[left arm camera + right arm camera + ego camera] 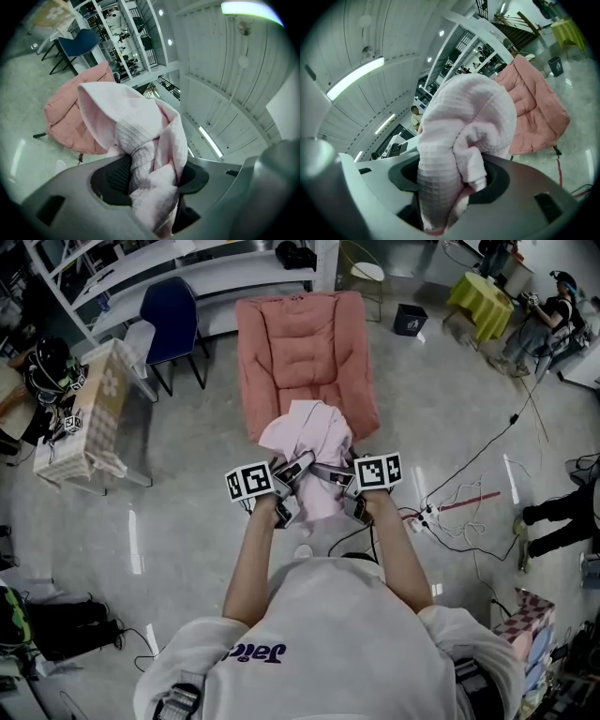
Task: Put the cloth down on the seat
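A pale pink waffle-weave cloth (pixel 309 432) hangs bunched between my two grippers, just above the front edge of the pink padded seat (pixel 300 343). My left gripper (pixel 291 476) is shut on the cloth's left part, and the fabric (pixel 140 140) fills the space between its jaws. On the right part, my right gripper (pixel 339 478) is shut too, with a thick fold (pixel 459 126) pinched between its pads. The seat shows behind the cloth in the left gripper view (pixel 70 126) and in the right gripper view (pixel 534 112). Nothing lies on the cushion.
A blue chair (pixel 173 315) and a table with a checked cover (pixel 98 409) stand to the left. Cables and a power strip (pixel 431 517) lie on the floor at the right. A black bin (pixel 409 319) and a yellow-green table (pixel 483 296) are at the back right.
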Tool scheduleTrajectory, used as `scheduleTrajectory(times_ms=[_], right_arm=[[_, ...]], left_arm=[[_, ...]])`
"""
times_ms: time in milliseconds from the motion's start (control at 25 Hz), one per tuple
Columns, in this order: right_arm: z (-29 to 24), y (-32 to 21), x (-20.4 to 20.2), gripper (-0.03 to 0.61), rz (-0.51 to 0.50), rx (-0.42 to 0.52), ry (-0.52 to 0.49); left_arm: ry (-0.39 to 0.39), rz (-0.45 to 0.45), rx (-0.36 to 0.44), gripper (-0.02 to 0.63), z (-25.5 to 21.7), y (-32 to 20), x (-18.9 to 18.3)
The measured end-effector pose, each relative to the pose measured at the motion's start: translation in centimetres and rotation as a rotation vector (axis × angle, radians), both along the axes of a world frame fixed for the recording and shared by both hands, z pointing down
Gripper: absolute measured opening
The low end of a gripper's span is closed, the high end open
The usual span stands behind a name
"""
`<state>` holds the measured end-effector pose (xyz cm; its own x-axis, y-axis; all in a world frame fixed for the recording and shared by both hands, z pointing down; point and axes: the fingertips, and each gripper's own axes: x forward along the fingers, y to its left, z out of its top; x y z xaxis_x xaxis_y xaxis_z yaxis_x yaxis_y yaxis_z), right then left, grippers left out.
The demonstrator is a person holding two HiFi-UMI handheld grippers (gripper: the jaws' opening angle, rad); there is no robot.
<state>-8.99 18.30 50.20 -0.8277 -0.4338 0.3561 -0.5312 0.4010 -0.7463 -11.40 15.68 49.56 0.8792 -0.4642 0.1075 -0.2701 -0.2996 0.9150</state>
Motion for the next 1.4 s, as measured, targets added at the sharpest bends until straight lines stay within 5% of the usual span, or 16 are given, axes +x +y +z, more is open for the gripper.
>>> scheduleTrajectory(times_ms=[440, 840, 1400], right_arm=[[1.2, -2.1, -0.9, 0.256, 0.017, -0.057, 0.032], [2.3, -10.4, 1.0, 0.258, -0.035, -0.073, -0.005], [-0.5, -25.6, 9.8, 0.265, -0.106, 0.055, -0.047]], left_arm=[[0.035, 0.003, -0.048, 0.244, 1.6, -2.2, -0.8], [-0.008, -0.049, -0.05, 0.239, 2.4, -10.2, 1.0], [-0.061, -0.147, 0.061, 0.239, -0.8, -25.1, 9.5]])
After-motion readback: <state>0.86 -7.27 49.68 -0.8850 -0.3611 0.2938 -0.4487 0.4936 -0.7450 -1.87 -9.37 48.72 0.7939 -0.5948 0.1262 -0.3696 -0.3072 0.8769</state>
